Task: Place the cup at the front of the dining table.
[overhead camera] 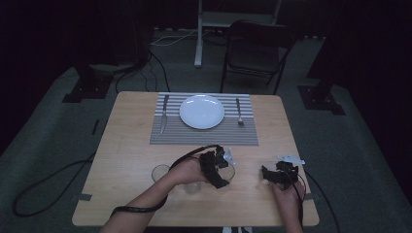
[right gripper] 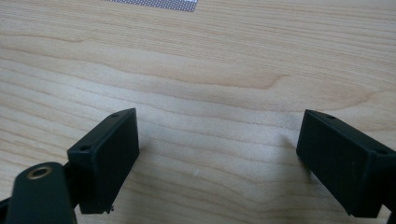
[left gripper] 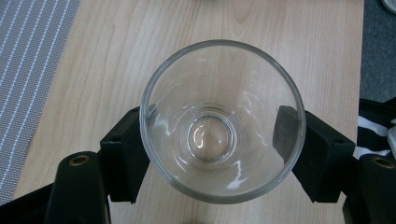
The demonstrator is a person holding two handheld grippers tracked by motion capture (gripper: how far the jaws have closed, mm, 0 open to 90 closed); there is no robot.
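Both left-gripper (left gripper: 218, 140) jaws clamp the glass (left gripper: 222, 120), so lift it straight up, level, while the right gripper (right gripper: 217, 154) rests open on the table (right gripper: 233, 56)

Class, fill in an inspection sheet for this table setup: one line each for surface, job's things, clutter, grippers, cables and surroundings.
Surface: wooden table, striped placemat at the far side.
Job's things: clear glass, upright, empty; second glass beside the left forearm.
Clutter: white plate, knife, fork on the placemat.
Grippers: left gripper shut on the clear glass; right gripper open over bare wood.
Cables: black cable trailing over the floor.
Surroundings: folding chair, grey carpet.
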